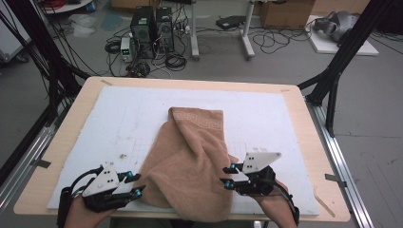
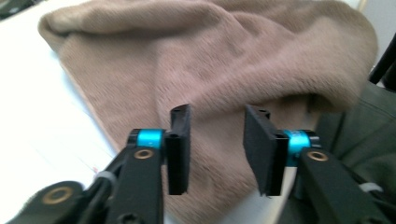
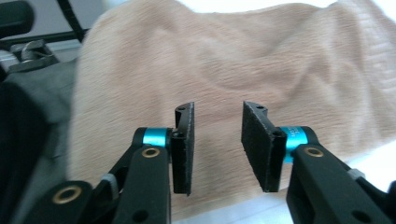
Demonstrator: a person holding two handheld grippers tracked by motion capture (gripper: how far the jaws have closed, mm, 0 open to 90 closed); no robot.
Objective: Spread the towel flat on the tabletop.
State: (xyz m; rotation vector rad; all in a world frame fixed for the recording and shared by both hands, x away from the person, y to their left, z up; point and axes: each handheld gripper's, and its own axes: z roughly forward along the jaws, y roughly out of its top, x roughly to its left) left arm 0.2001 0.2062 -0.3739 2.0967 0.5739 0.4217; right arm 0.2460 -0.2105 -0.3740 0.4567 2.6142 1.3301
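Currently the towel (image 1: 187, 161) lies folded on the white mat (image 1: 119, 114) that covers the table (image 1: 71, 118), near the person's edge and roughly centred. Long axis runs from the near edge away toward the far side, leaning slightly right in the high view. Narrow end with the patterned border points away from the person; the wide, bunched end points at the person and hangs a little over the near edge of the table. Left gripper (image 1: 135, 184) sits just beside the towel's near-left corner, tips aimed at it. In the left gripper view (image 2: 217, 149) both jaws stand partly open with nothing between the pads (image 2: 180, 149), towel just past them. Right gripper (image 1: 227, 175) sits at the towel's near-right edge, tips aimed left at the cloth. In the right gripper view (image 3: 217, 147) its jaws are likewise partly open, gap empty, towel behind. 2 grippers, neither gripping.
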